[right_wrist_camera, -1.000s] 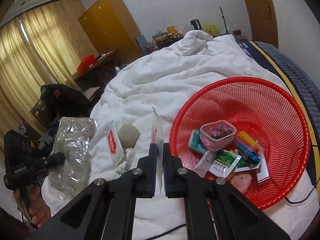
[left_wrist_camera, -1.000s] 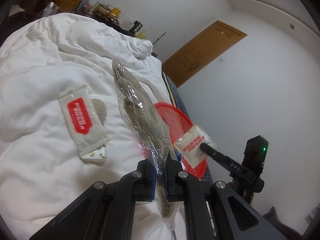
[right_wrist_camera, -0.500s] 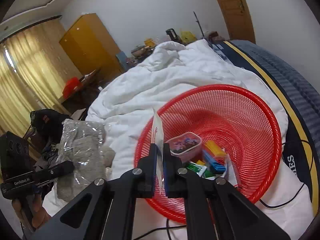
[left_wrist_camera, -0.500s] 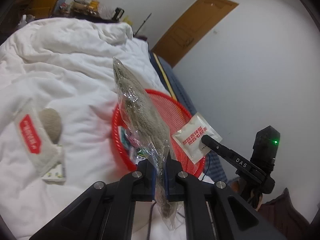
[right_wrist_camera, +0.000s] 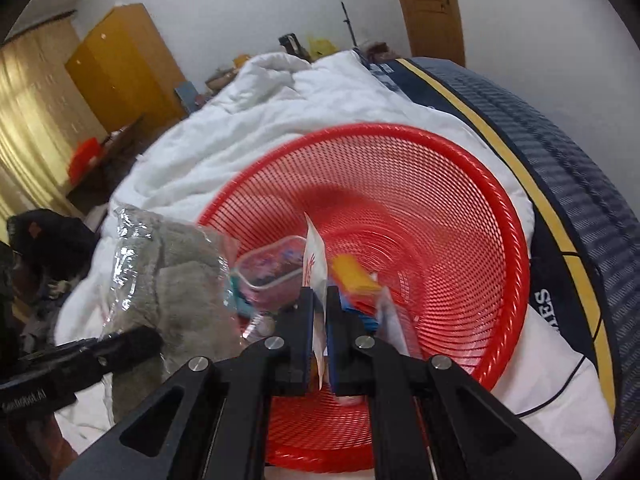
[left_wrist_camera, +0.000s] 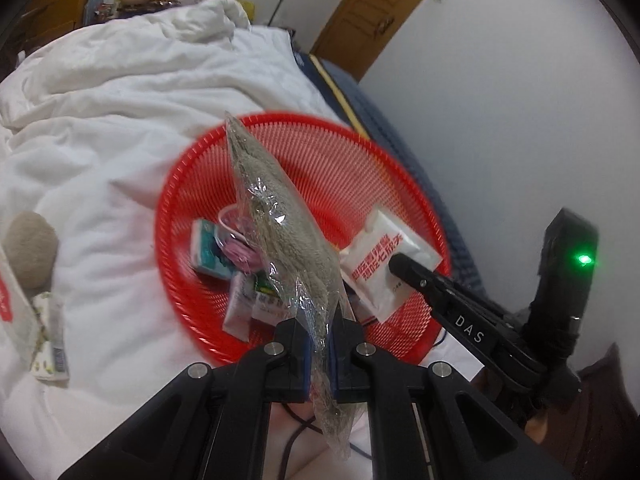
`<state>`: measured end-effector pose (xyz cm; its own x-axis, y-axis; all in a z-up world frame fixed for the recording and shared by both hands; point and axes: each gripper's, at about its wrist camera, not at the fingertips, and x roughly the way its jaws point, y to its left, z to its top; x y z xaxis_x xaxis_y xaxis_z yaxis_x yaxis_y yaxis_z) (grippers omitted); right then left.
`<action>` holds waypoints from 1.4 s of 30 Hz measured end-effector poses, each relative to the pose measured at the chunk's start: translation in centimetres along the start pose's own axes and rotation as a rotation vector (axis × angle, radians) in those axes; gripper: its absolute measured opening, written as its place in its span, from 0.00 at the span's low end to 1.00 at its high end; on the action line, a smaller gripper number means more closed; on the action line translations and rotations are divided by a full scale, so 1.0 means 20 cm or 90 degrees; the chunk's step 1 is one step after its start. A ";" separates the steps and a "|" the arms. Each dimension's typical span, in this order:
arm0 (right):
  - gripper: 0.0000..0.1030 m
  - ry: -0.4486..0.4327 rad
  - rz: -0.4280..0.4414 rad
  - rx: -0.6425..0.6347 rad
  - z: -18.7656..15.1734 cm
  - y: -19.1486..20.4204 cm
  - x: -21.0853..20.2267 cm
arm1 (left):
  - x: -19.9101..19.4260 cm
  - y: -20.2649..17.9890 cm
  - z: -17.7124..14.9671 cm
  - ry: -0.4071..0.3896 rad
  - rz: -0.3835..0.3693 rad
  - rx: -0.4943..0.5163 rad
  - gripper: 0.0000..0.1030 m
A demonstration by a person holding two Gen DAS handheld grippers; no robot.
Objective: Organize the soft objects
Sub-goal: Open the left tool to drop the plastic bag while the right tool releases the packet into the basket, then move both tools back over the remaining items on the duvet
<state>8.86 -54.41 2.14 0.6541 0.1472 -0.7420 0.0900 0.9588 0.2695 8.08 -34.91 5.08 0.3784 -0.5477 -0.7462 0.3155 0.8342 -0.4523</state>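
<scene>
Crinkled clear plastic wraps the grey plush item (left_wrist_camera: 280, 216), and this bagged plush is pinched near its lower end by the left claw (left_wrist_camera: 320, 344), whose two jaws are closed narrow on the wrapping. In the left wrist view its long axis runs from the jaws at lower centre up toward the upper left of centre, with the free end pointing away from the camera, over the red mesh basket (left_wrist_camera: 384, 168); a short tail of plastic hangs below the jaws. I judge it is gripped by the end so that the bulk hangs forward over the basket and can fall in when the jaws open. The right claw (right_wrist_camera: 318, 320) is also closed narrow, on a flat white sachet with red print (left_wrist_camera: 386, 264). In the right wrist view the sachet is seen edge-on, standing upright between the jaws with its long axis almost vertical, in front of the inside of the basket; in the left view its flat face shows at centre right, above the near right part of the basket. Inside the basket lie a small clear box with pink contents (right_wrist_camera: 272, 270), a teal packet (left_wrist_camera: 208, 252) and other small packets, some blurred. The basket rests on a white duvet (left_wrist_camera: 120, 128) on the bed. At the left edge of the left view, a round beige plush piece (left_wrist_camera: 30, 252) and a white packet (left_wrist_camera: 50, 344) lie on the duvet, well apart from the basket, so the sorting seems not finished.
</scene>
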 end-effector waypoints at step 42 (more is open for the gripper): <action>0.63 -0.086 -0.030 -0.077 -0.04 0.18 -0.12 | 0.05 0.03 -0.16 0.068 0.051 0.046 0.63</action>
<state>6.95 -51.08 4.47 0.7472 0.0757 -0.6603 0.0366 0.9873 0.1546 5.82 -34.81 2.41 0.3111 -0.4661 -0.8282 0.3514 0.8661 -0.3554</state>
